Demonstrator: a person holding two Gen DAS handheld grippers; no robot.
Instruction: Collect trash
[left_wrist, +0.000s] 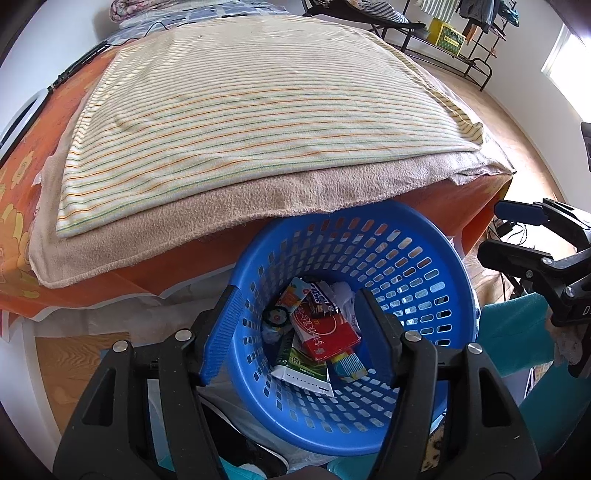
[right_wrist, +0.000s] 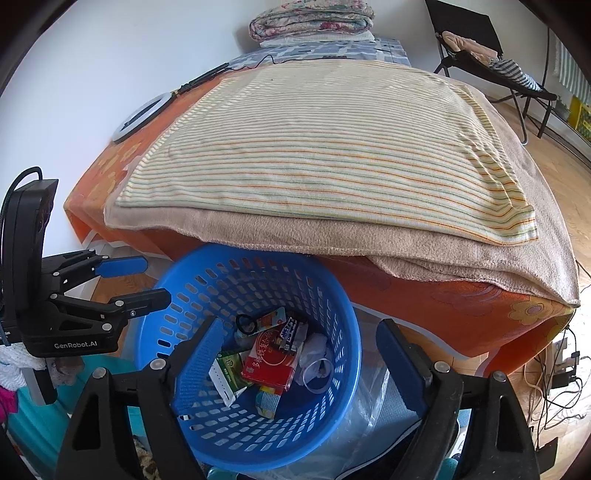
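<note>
The left gripper hangs over the blue basket with its jaws open and nothing between them. The right gripper hovers over the same basket, its jaws spread wide and empty too. Seen from the right wrist view, the left gripper carries the white lettering "GenRobot.AI" on its black body.

The trash lies at the bottom of the basket: a red packet printed with pale Chinese characters too small to read, a green and white carton with a recycling mark, an orange carton, a dark wrapper with white lettering that cannot be made out, a striped blue and yellow wrapper, and crumpled white paper.

The basket stands on the floor, tipped against the edge of a bed with an orange flowered sheet. A tan blanket overhangs the basket's rim, and a striped towel lies flat on top of the blanket.
</note>
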